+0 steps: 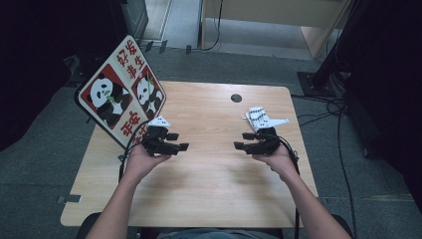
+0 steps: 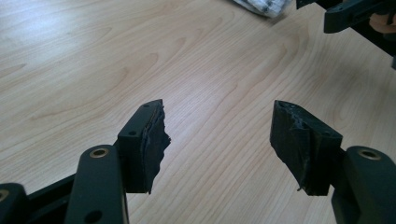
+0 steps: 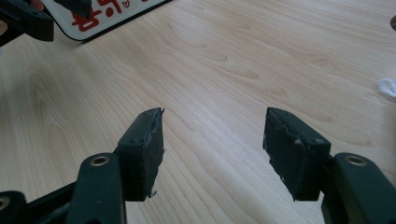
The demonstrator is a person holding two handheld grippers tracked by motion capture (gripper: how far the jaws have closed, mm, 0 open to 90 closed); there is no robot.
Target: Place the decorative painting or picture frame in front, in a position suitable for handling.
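My left gripper (image 1: 178, 141) is held above the left half of the wooden table (image 1: 214, 179) and points right. In the left gripper view its jaws (image 2: 219, 126) stand wide open over bare wood. My right gripper (image 1: 243, 140) faces it from the right half, also open, and nothing lies between its jaws (image 3: 215, 135). The two grippers are a short gap apart. Each shows at the top of the other's view: the right gripper (image 2: 345, 16) and the left gripper (image 3: 28, 21).
A red-and-white panda sign (image 1: 122, 92) leans over the table's left edge behind my left gripper; its lower edge shows as the sign (image 3: 107, 16). A white piece with black dots (image 1: 261, 118) sits just beyond my right gripper. A round cable hole (image 1: 236, 98) is near the far edge.
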